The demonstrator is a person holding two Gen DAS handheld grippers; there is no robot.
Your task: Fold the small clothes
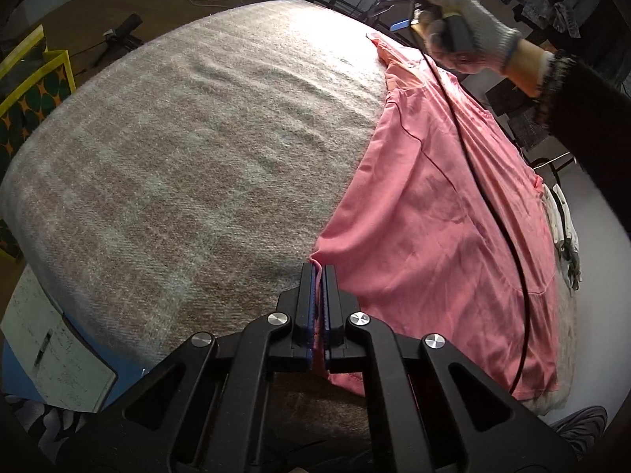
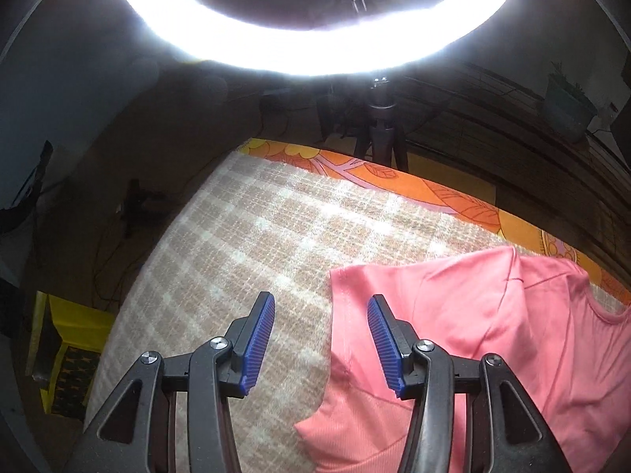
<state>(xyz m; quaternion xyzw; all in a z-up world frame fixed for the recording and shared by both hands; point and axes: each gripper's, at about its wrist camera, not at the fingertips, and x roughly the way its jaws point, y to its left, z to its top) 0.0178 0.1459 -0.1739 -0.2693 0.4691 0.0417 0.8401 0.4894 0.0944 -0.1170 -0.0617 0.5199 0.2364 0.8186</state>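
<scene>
A pink T-shirt (image 1: 441, 205) lies spread on the right side of a checked beige blanket (image 1: 197, 149). My left gripper (image 1: 318, 272) is shut on the shirt's near left hem corner, low over the blanket. In the left wrist view a gloved hand holds my right gripper (image 1: 410, 19) above the shirt's far end, its fingers hidden there. In the right wrist view my right gripper (image 2: 321, 307) is open and empty, just above the sleeve edge of the pink T-shirt (image 2: 453, 335); its right pad (image 2: 380, 339) is over the sleeve.
A lit ring light (image 2: 315, 39) on a tripod stands behind the far edge. An orange floral sheet (image 2: 434, 193) shows under the blanket (image 2: 256, 228). A yellow bag (image 1: 35, 90) stands on the floor at left. A notebook with a pen (image 1: 51, 354) lies at the near left. A black cable (image 1: 493, 213) runs over the shirt.
</scene>
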